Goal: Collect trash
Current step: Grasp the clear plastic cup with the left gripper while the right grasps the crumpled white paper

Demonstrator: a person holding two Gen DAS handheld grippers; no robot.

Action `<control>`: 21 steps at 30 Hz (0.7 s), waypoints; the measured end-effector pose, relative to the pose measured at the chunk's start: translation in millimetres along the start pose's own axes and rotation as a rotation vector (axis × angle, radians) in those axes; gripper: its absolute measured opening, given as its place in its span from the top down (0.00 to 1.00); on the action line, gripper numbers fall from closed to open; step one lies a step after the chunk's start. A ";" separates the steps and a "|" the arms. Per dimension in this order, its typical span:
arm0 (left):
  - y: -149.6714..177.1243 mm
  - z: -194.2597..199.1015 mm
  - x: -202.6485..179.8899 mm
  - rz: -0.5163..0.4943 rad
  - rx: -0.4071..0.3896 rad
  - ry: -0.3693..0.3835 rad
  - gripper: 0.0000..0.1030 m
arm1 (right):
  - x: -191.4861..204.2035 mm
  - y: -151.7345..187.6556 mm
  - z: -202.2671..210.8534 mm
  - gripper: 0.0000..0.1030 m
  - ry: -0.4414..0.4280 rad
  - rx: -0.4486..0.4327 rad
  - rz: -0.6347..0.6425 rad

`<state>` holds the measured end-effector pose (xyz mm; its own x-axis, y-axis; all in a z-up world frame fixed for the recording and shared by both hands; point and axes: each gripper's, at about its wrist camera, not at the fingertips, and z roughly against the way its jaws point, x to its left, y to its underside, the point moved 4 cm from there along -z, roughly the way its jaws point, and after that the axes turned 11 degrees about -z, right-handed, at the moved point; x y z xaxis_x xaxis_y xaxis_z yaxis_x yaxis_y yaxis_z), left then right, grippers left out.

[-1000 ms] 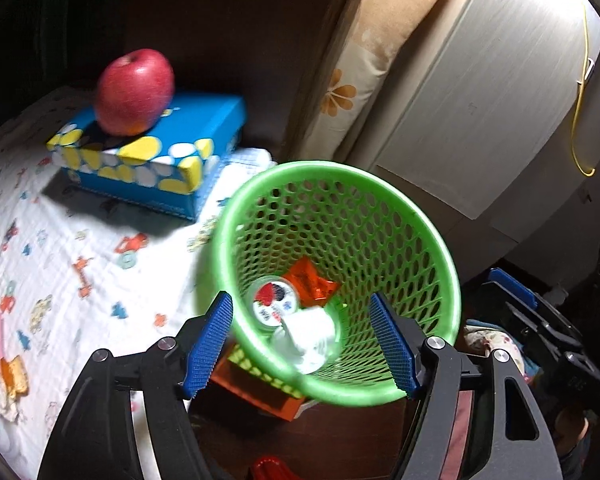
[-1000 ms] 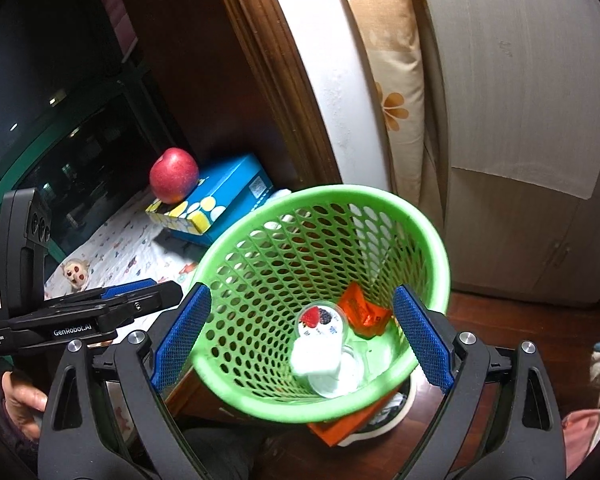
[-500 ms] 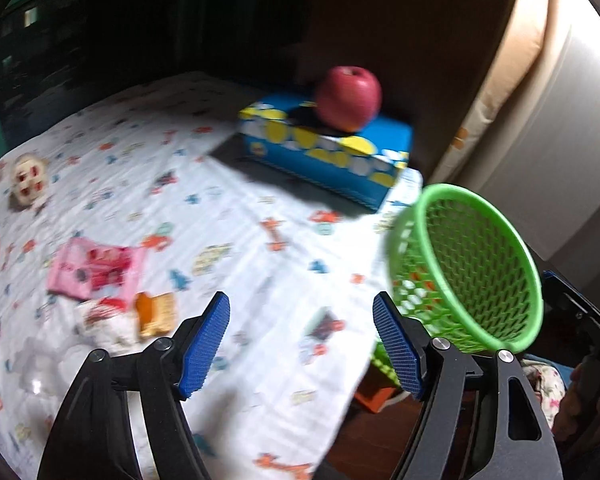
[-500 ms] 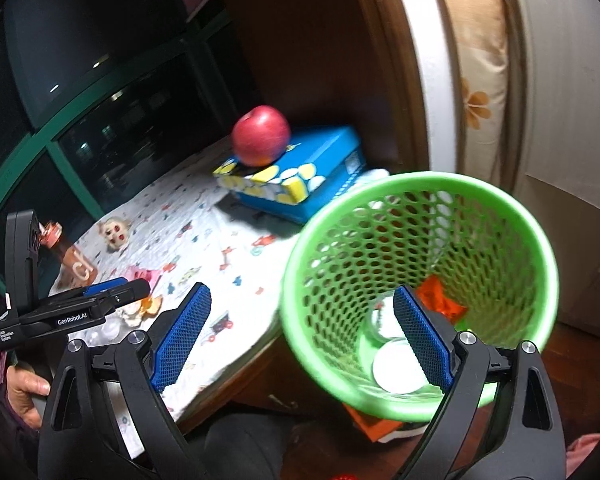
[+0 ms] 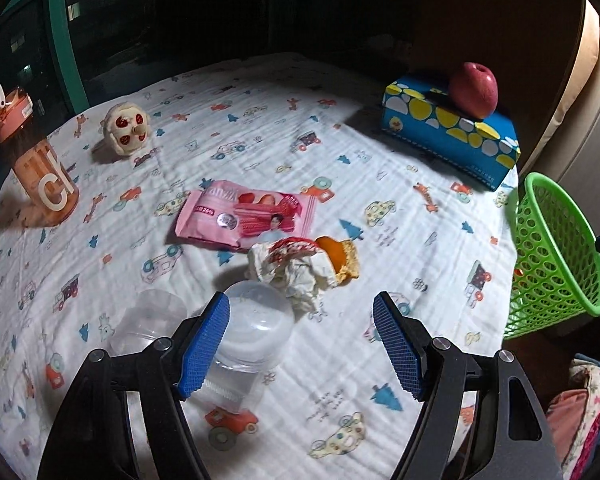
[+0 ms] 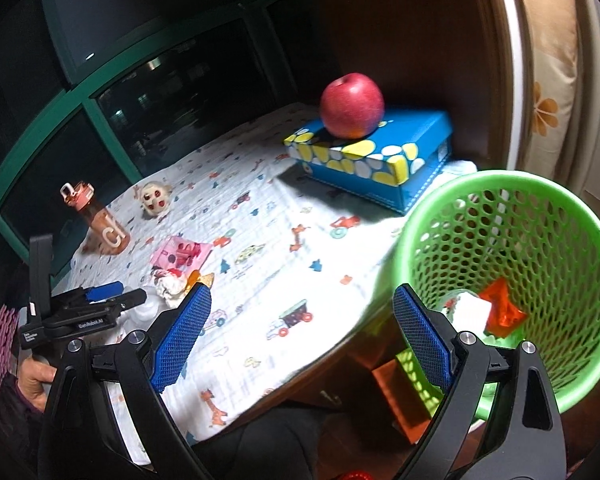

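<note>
The left gripper (image 5: 300, 344) hangs over a table covered with a white cloth (image 5: 380, 184) printed with little cars and trees; its jaws are spread wide with nothing between them. Just ahead of its fingers lies the trash on the cloth: a crumpled white wrapper (image 5: 296, 268) with an orange wrapper (image 5: 342, 258) touching its right side, a pink snack packet (image 5: 246, 214) lying flat just behind them, and two clear plastic cups (image 5: 256, 324) on their sides, one partly hidden behind the left finger (image 5: 202, 346).

The right gripper (image 6: 300, 340) is held near the table's edge, jaws likewise spread and empty. Beside it, off the edge of the table, sits a green mesh basket (image 6: 572, 248) holding a red wrapper (image 6: 500, 312) and a white piece (image 6: 470, 310) at the bottom. In the right wrist view the left gripper (image 6: 112, 294) shows low at the left, near the crumpled wrapper (image 6: 170, 286) and the pink packet (image 6: 180, 254).

At the far side of the table a red apple (image 5: 473, 89) rests on a blue tissue box (image 5: 448, 136) with yellow and white spots. An orange water bottle (image 5: 40, 160) stands upright at the left, with a small round toy (image 5: 125, 134) near it.
</note>
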<state>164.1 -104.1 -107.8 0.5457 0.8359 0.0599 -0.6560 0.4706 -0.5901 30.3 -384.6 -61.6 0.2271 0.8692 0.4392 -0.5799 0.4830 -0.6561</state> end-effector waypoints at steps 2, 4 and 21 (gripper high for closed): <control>6.4 -5.3 5.0 -0.004 0.016 -0.003 0.30 | 6.1 2.4 -3.4 0.11 -0.007 0.009 0.008; 11.1 -11.5 8.5 -0.008 0.030 -0.007 0.30 | 12.0 4.5 -7.7 0.11 -0.010 0.019 0.016; 14.7 -30.0 14.8 -0.072 0.040 -0.064 0.48 | 48.2 19.2 -46.5 0.11 -0.029 0.109 0.081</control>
<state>178.2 -93.2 -139.8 0.5587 0.8152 0.1529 -0.6371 0.5398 -0.5502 66.5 -328.5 -81.6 0.1539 0.9007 0.4063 -0.6771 0.3956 -0.6205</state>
